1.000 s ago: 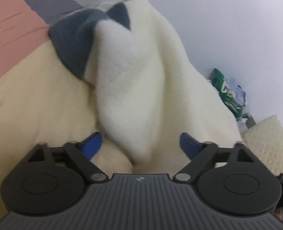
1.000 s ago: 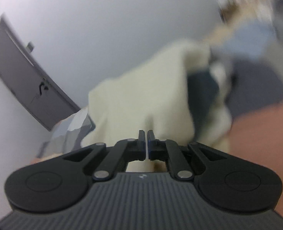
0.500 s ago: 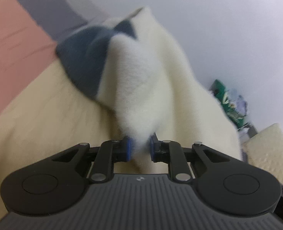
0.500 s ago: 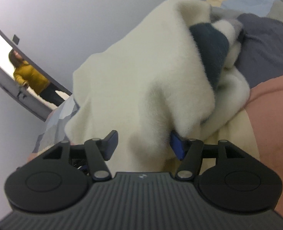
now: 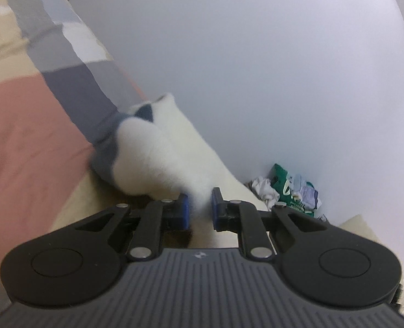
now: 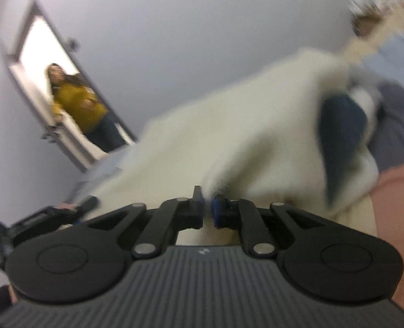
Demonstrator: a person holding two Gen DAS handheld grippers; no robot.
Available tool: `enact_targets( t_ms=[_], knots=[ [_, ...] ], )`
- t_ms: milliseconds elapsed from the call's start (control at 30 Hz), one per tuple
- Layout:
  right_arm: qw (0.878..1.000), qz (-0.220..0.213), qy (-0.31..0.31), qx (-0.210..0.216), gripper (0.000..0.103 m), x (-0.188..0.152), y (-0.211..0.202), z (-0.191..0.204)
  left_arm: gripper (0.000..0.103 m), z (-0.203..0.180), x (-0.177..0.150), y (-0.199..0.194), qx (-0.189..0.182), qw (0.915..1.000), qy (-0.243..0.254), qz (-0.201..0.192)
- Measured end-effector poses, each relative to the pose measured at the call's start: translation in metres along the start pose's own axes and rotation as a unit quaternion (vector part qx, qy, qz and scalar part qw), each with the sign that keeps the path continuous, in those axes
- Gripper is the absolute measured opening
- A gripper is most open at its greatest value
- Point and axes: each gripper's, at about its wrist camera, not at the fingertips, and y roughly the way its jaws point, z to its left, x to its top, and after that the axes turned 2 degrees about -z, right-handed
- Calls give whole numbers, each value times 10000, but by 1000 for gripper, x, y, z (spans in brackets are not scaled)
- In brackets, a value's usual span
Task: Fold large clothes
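Observation:
A cream fleece garment (image 5: 152, 158) with a dark blue patch (image 5: 144, 113) lies bunched on the bed. In the left wrist view my left gripper (image 5: 199, 199) has a fold of the fleece between its blue pads; its jaws are closing on it and the fold is lifted off the bed. In the right wrist view the same fleece garment (image 6: 243, 142) stretches away, blurred, its blue patch (image 6: 338, 136) at the right. My right gripper (image 6: 208, 205) is shut on a thin edge of the fleece pinched between its pads.
The bedspread has pink (image 5: 24, 150), cream and grey patches (image 5: 65, 63). A pale wall runs along the bed's far side. A green bag (image 5: 284, 186) and crumpled items sit by the wall. A person in a yellow top (image 6: 78, 104) stands in a doorway.
My left gripper went from wide open to pinching the fleece fold, then rose and pulled back with it. My right gripper opened around the fleece edge and shut on it.

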Motion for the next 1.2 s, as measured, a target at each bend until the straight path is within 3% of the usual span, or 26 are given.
enact_targets(
  t_ms=[133, 267, 367, 500, 567, 600, 633, 667, 700, 733, 933, 1067, 1100, 1167, 1200],
  knots=[
    [9994, -184, -83, 281, 9, 10, -31, 18, 16, -16, 2, -31, 59, 9998, 159, 34],
    [9993, -129, 71, 348, 9, 3, -49, 8, 16, -26, -8, -74, 204, 9986, 457, 179],
    [9995, 236, 206, 81, 10, -16, -43, -5, 17, -20, -29, -88, 610, 9952, 539, 541],
    [9935, 952, 447, -437, 12, -40, -19, -18, 18, -9, -51, -72, 1231, 9844, 477, 1165],
    [9889, 1154, 769, -527, 14, -46, -12, -27, 23, -4, -57, -65, 1359, 9809, 394, 1336],
    [9865, 1217, 944, -559, 20, -47, -10, -32, 29, 1, -60, -61, 1391, 9798, 314, 1403],
    [9839, 1252, 1135, -587, 38, -46, -7, -38, 35, 5, -61, -59, 1374, 9790, 231, 1488],
    [9808, 1256, 1341, -652, 51, -47, -6, -46, 52, 7, -60, -57, 1380, 9782, 159, 1541],
    [9778, 1223, 1526, -749, 70, -48, -6, -53, 66, 9, -61, -54, 1461, 9767, 68, 1567],
    [9741, 1138, 1737, -897, 72, -47, -7, -62, 67, 11, -61, -54, 1524, 9761, -2, 1547],
    [9637, 957, 2269, -1033, 72, -55, -6, -79, 67, 42, -55, -41, 1462, 9740, -861, 1502],
    [9626, 960, 2308, -1045, 72, -50, 19, -88, 62, 56, -56, -27, 1357, 9710, -1317, 1465],
    [9625, 912, 2355, -992, 71, -48, 23, -90, 49, 55, -54, -25, 1275, 9724, -1334, 1431],
    [9653, 811, 2341, -831, 60, -43, 26, -88, 32, 49, -50, -23, 1094, 9769, -1244, 1348],
    [9679, 777, 2256, -786, 45, -44, 27, -86, 21, 47, -47, -23, 1018, 9800, -1155, 1261]
  ],
)
